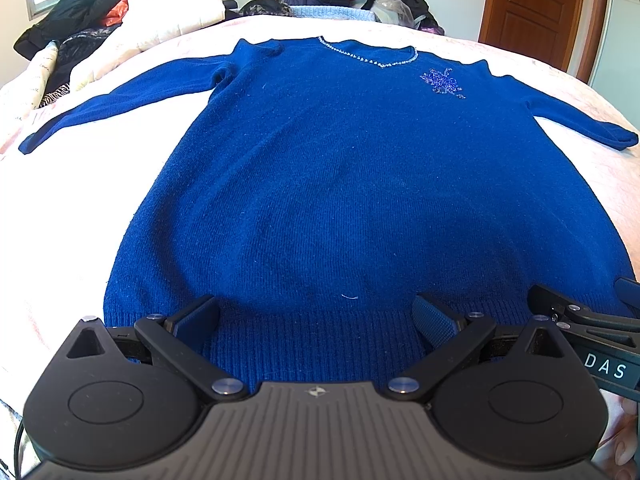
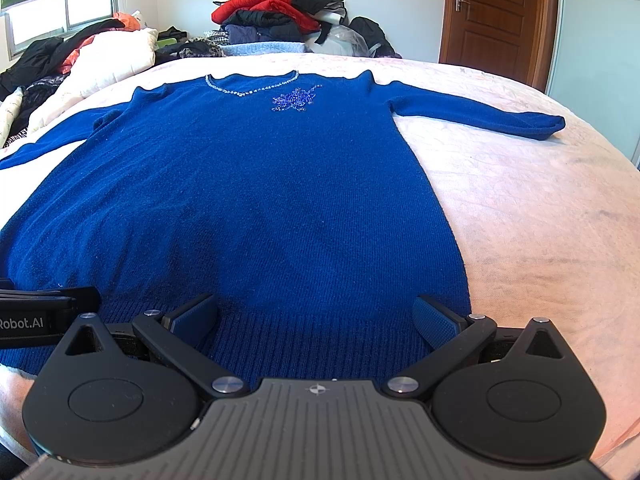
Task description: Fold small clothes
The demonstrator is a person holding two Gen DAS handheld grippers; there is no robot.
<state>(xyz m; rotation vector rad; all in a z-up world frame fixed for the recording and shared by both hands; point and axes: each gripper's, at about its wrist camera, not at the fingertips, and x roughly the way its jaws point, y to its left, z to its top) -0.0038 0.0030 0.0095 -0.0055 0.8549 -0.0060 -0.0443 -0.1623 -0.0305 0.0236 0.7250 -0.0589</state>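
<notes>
A royal-blue knit sweater (image 1: 340, 184) lies flat and face up on the bed, sleeves spread to both sides, beaded neckline (image 1: 368, 56) at the far end. It also shows in the right wrist view (image 2: 248, 200). My left gripper (image 1: 316, 318) is open over the ribbed hem, left of centre. My right gripper (image 2: 316, 318) is open over the hem near the sweater's right edge. Neither holds anything. Part of the right gripper (image 1: 592, 332) shows at the left view's right edge, and part of the left gripper (image 2: 40, 316) shows at the right view's left edge.
The sweater rests on a pale pink bedspread (image 2: 520, 208). A heap of clothes (image 2: 280, 16) is piled at the far end, with more clothes and a cream quilt (image 1: 120, 28) at the far left. A brown door (image 2: 496, 12) stands at the back right.
</notes>
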